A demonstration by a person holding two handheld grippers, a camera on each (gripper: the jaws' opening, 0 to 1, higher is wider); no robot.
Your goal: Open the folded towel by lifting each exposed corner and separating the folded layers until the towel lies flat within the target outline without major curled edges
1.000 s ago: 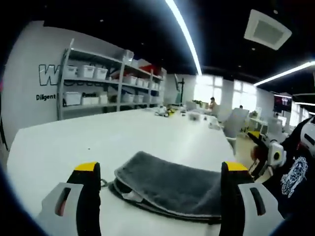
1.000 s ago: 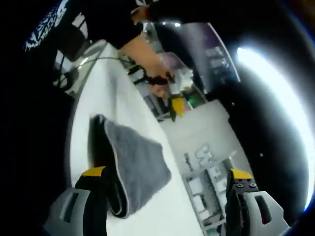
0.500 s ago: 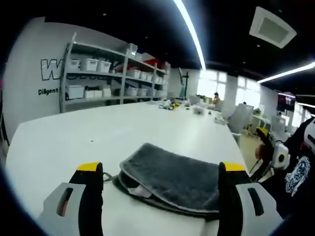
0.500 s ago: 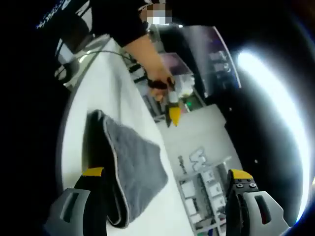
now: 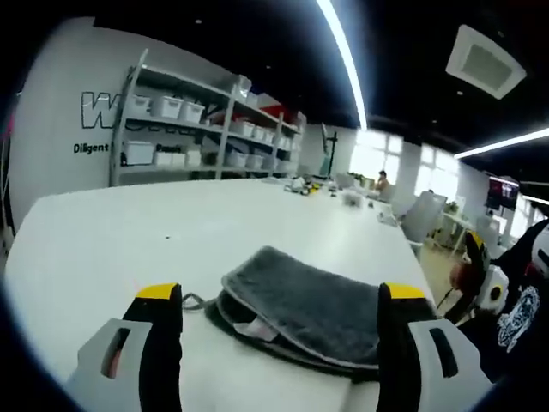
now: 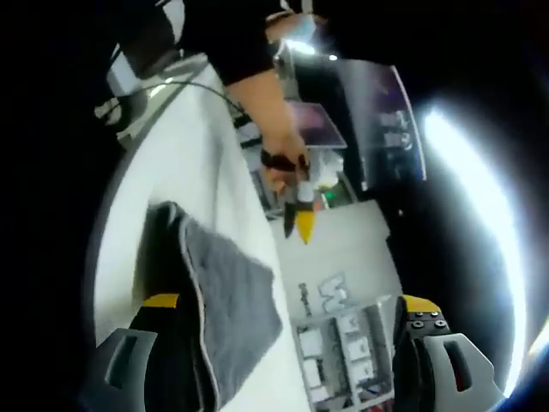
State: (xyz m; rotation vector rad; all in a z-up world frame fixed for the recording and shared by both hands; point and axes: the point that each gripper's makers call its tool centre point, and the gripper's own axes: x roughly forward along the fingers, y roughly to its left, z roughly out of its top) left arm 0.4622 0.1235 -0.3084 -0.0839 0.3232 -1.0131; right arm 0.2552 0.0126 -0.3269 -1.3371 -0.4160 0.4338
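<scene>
A grey folded towel [image 5: 304, 309] lies on the white table [image 5: 171, 232], its layered edge and a small label facing me in the left gripper view. My left gripper [image 5: 279, 300] hangs open just in front of it, its yellow-tipped jaws standing to either side of the towel. In the right gripper view the same towel [image 6: 219, 300] lies on the table [image 6: 202, 146] at the lower left, and my right gripper [image 6: 287, 305] is open with nothing between its jaws. The left gripper [image 6: 300, 219] shows there beyond the towel, held by a hand. The right gripper [image 5: 476, 275] appears at the right edge of the left gripper view.
Shelves with white bins [image 5: 202, 137] line the far wall. Small objects [image 5: 330, 190] sit at the table's far end, with chairs [image 5: 420, 215] beside it. A cable [image 6: 193, 90] runs across the table in the right gripper view. A person's dark sleeve [image 6: 219, 39] reaches over.
The left view has drawn a little closer and lower toward the towel's layered edge. The right view has tilted, the towel sliding lower in it. Both grippers stay open.
</scene>
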